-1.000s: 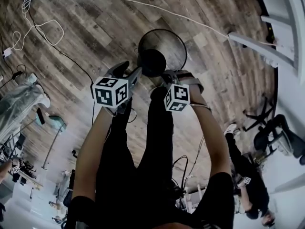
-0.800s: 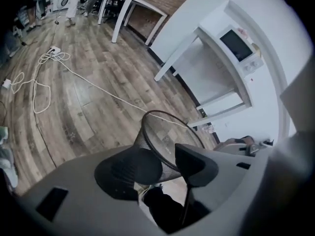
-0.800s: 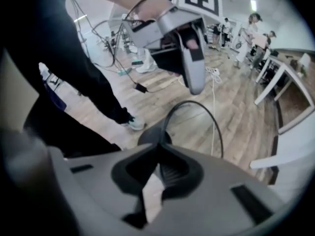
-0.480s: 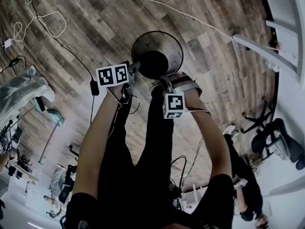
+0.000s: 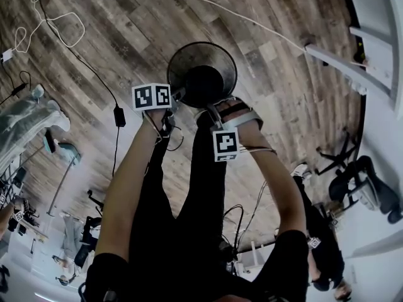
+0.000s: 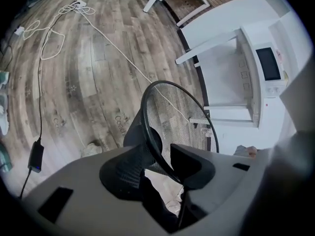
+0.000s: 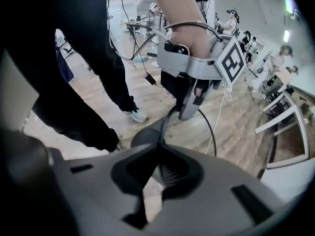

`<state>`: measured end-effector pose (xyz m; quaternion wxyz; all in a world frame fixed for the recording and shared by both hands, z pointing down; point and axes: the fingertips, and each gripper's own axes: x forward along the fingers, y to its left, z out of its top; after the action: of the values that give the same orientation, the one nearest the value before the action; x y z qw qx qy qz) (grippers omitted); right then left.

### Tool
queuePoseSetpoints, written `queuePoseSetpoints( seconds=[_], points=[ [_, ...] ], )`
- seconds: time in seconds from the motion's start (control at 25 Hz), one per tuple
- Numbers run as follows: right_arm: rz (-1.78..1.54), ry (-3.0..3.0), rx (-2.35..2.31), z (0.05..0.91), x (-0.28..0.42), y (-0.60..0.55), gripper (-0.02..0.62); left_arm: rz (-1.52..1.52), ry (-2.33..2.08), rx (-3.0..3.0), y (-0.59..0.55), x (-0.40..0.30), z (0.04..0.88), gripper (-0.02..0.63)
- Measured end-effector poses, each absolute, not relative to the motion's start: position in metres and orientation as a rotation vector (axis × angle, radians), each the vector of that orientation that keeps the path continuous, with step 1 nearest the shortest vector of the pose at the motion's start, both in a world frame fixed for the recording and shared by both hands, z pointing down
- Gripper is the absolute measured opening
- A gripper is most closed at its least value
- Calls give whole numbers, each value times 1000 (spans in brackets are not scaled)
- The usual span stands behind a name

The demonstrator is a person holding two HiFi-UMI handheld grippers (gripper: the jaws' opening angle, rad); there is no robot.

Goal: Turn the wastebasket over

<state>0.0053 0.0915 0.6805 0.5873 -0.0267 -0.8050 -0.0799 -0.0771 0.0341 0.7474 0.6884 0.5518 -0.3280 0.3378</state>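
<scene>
On the floor (image 5: 126, 30) at my feet: wastebasket (image 5: 201, 74) mouth-up. My right gripper (image 7: 158, 168) is clamped on its rim (image 6: 143, 111). Left gripper (image 6: 165, 163) jaws have just been closing astride the rim, not pinching yet. Next: finish left grip, then flip.

Black mesh wastebasket (image 5: 220, 58), grey-brown wood-grain floor (image 5: 126, 36), white furniture (image 5: 384, 17), black-and-white checked marker cube (image 5: 152, 97), black trousers (image 5: 195, 219)

Black trousers (image 5: 189, 231) and black short sleeves (image 5: 107, 272) clothe the person. The left gripper (image 5: 178, 95) and the right gripper (image 5: 204, 113) have moulded grey bodies ending in dark jaws. The left cube (image 5: 152, 97) and the right cube (image 5: 225, 145) are white with black square markers. A thin cable (image 5: 259, 148) crosses the right forearm.
</scene>
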Motion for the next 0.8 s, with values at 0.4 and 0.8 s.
queuePoseSetpoints(
  seconds=[0.4,0.8],
  points=[
    [-158,-1896,-1,682,-4,102,48,592,-883,1205,26,-90,741,129],
    [-107,-1988,150,667,-23,98,116,383,-1047,1223,9,-114,722,78]
  ],
)
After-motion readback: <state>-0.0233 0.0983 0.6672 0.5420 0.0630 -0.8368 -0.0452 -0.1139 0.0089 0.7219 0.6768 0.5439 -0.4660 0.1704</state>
